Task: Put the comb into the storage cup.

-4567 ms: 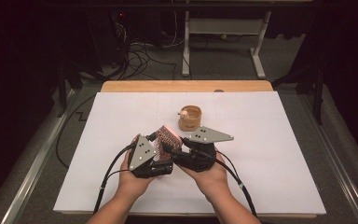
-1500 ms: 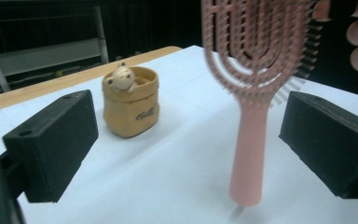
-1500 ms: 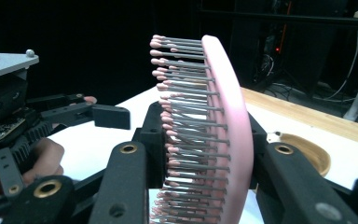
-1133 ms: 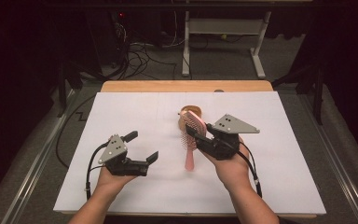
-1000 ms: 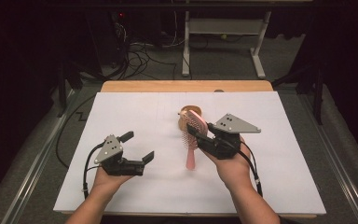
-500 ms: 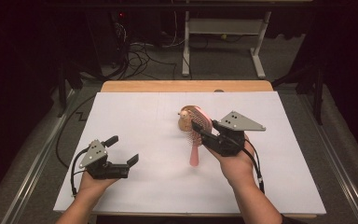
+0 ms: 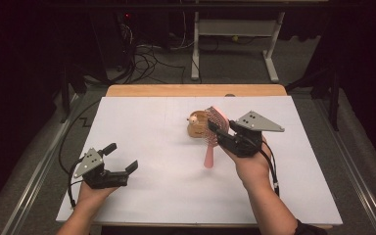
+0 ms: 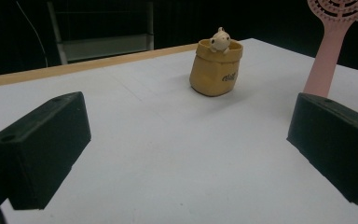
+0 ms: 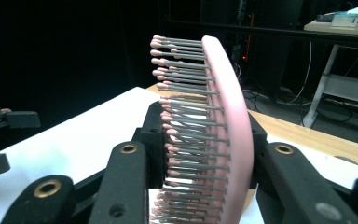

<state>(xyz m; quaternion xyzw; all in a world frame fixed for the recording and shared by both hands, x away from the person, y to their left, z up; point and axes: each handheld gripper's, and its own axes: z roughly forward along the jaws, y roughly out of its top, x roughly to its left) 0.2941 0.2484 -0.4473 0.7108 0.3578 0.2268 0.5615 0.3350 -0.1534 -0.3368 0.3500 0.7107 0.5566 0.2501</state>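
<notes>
My right gripper point(image 7: 215, 131) is shut on a pink hairbrush point(image 7: 209, 156) at the base of its head. The head rises upright and the handle hangs down over the white sheet point(image 7: 166, 196). In the right gripper view the grey bristles of the hairbrush point(image 9: 223, 135) point left between the jaws of the right gripper point(image 9: 200, 154). Just behind the brush stands a tan sack-shaped holder point(image 7: 195, 126) with a small figure in its mouth. My left gripper point(image 7: 122, 156) hovers open at the front left with nothing in it. Between the jaws of the left gripper point(image 8: 186, 149), the holder point(image 8: 215, 70) and the brush handle point(image 8: 324, 65) lie far off.
A bare wooden strip point(image 7: 196, 90) runs along the table's far edge. Beyond it stand a white desk frame point(image 7: 235, 29) and loose cables point(image 7: 147, 63) on the floor. Metal rails point(image 7: 34, 176) flank the table.
The left gripper has drifted left and toward the front edge, away from the brush, and stays open. The right gripper with the brush has barely moved.
</notes>
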